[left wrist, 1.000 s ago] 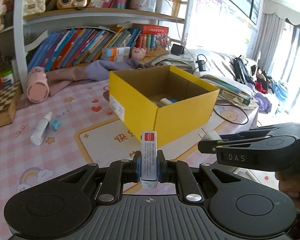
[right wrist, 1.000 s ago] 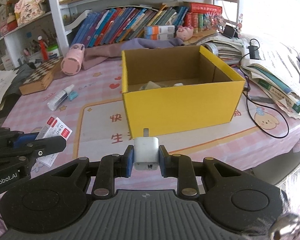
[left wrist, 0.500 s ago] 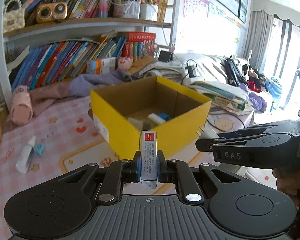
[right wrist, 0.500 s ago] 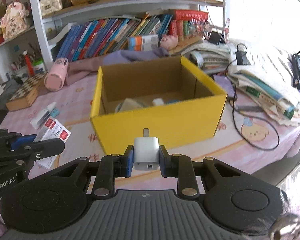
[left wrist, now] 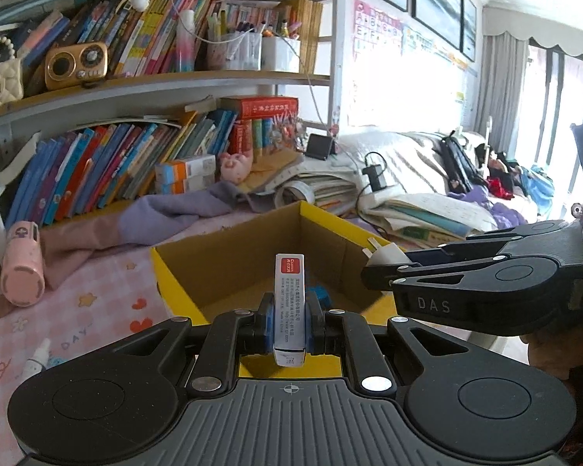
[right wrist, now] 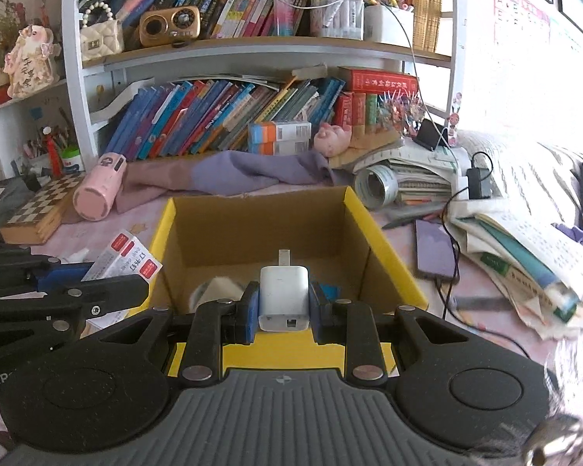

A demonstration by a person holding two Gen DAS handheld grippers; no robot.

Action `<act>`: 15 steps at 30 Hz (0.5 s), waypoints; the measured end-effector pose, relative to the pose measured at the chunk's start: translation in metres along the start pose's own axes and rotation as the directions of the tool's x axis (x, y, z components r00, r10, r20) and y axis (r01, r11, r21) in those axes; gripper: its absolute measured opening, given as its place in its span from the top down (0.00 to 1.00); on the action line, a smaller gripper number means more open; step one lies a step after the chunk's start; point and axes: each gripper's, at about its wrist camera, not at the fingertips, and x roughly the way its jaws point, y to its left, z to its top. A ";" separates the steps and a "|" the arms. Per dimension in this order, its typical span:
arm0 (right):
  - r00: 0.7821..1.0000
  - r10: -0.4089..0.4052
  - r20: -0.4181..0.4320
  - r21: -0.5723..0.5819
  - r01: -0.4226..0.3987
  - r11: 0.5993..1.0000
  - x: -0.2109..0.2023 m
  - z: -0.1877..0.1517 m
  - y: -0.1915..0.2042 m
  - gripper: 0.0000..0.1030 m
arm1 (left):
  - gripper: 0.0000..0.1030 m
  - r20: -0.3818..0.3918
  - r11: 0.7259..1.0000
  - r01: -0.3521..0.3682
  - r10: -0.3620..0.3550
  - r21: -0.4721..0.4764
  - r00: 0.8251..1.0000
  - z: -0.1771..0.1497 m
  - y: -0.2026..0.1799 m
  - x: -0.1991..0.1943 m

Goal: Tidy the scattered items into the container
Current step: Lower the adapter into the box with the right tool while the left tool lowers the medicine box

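My left gripper (left wrist: 289, 320) is shut on a small white box with a red label (left wrist: 289, 303), held upright over the near edge of the yellow cardboard box (left wrist: 167, 272). My right gripper (right wrist: 284, 305) is shut on a white charger plug (right wrist: 284, 297), held over the near edge of the same yellow box (right wrist: 388, 256). The right gripper also shows at the right of the left wrist view (left wrist: 384, 266), with the plug at its tip. The left gripper shows at the left of the right wrist view (right wrist: 124, 283). Several small items lie in the box.
A white dropper bottle (left wrist: 35, 361) lies on the pink tablecloth at left. A pink cylinder (right wrist: 99, 190) and a chessboard box (right wrist: 39, 209) lie at the back left. Purple cloth (right wrist: 245, 171), book piles (right wrist: 524, 248), a phone (right wrist: 433, 248) and cables crowd the back and right.
Both grippers have moved forward and up toward the yellow box, and now hang over its near rim. Each keeps hold of its item.
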 end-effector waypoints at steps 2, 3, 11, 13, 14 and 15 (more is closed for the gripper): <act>1.000 0.007 0.000 -0.006 -0.007 1.000 0.009 0.006 -0.007 0.77 | 0.87 0.000 1.000 -0.013 0.013 -0.009 1.000 0.004 0.000 0.009; 1.000 0.011 -0.001 -0.009 -0.011 1.000 0.014 0.009 -0.011 0.77 | 0.87 -0.001 1.000 -0.020 0.020 -0.013 1.000 0.006 0.000 0.013; 0.994 0.083 -0.073 -0.081 -0.089 0.993 0.065 0.027 -0.026 0.77 | 0.87 -0.044 0.995 -0.089 0.087 -0.051 0.995 0.015 0.005 0.052; 0.989 0.100 -0.111 -0.096 -0.111 0.989 0.080 0.028 -0.027 0.77 | 0.87 -0.081 0.993 -0.096 0.090 -0.063 0.993 0.014 0.006 0.065; 0.986 0.107 -0.131 -0.106 -0.121 0.987 0.088 0.028 -0.028 0.77 | 0.87 -0.099 0.993 -0.093 0.086 -0.072 0.991 0.013 0.007 0.070; 0.982 0.113 -0.150 -0.115 -0.131 0.985 0.095 0.028 -0.028 0.77 | 0.87 -0.120 0.993 -0.091 0.081 -0.080 0.989 0.011 0.008 0.076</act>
